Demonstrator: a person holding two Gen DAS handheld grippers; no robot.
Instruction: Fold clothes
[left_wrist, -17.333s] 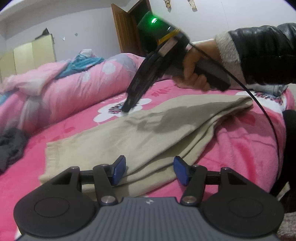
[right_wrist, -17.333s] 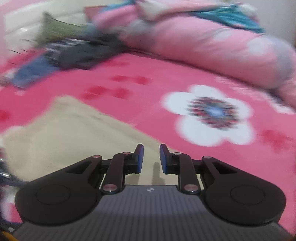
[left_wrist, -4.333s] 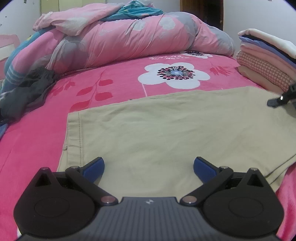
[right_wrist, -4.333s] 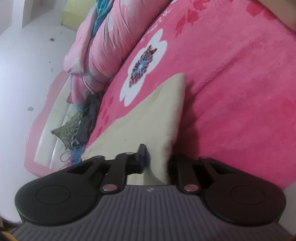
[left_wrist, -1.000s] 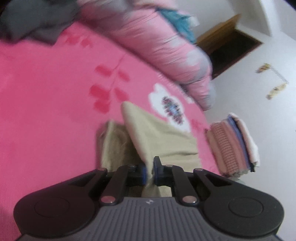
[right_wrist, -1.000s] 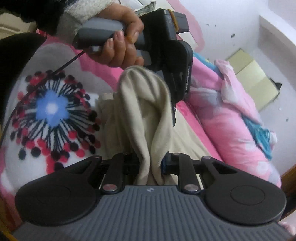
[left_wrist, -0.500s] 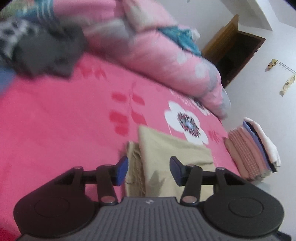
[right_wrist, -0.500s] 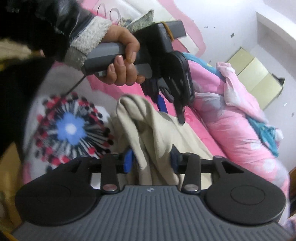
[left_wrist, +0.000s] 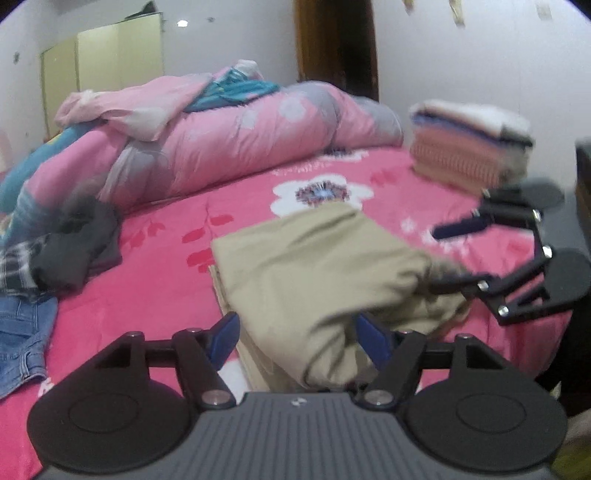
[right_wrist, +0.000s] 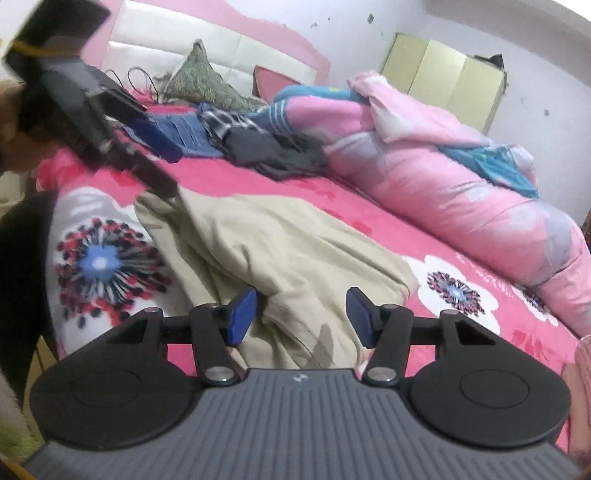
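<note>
A: Where did the folded beige cotton garment (left_wrist: 314, 266) lie?
B: On the pink floral bedspread (left_wrist: 155, 280), near the stacked folded clothes (left_wrist: 469, 144)
A: Claws?
B: Left gripper (left_wrist: 297, 336) and right gripper (right_wrist: 301, 312) both released, jaws opening, cloth loose between the pads

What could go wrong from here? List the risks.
1. The beige garment lies bunched and rumpled at its near end, so the fold may spring open or stay crooked unless it is smoothed.
2. Both tools, left and right, are opening with cloth between their pads; pulling back could snag and drag the top layer.
3. The garment sits close to the bed's near edge, so a tug could slide it off.
</note>
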